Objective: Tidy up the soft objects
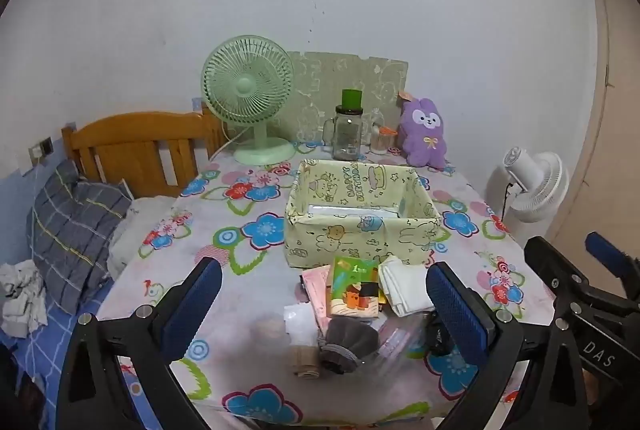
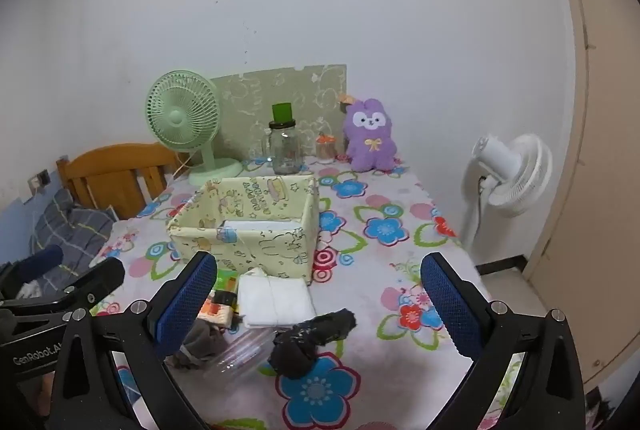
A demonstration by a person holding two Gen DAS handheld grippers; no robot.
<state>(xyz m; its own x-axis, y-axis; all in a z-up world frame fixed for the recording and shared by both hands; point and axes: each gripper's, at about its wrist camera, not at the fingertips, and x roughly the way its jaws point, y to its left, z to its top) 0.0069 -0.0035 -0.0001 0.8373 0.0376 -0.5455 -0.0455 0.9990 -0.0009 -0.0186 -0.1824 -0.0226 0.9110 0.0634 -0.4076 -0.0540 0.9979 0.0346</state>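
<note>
Left wrist view: the left gripper [image 1: 324, 294], black with blue textured pads, has its jaws wide apart and empty above a floral tablecloth [image 1: 224, 230]. Between them lie a grey bunched sock [image 1: 348, 344], a folded white cloth [image 1: 404, 284] and a colourful tissue packet [image 1: 356, 288], just in front of a pale yellow fabric storage box [image 1: 360, 234].

Right wrist view: the right gripper [image 2: 320, 300] also gapes wide, holding nothing. A crumpled black sock [image 2: 310, 340] lies between its pads, the white cloth just beyond, touching nothing of the gripper.
</note>
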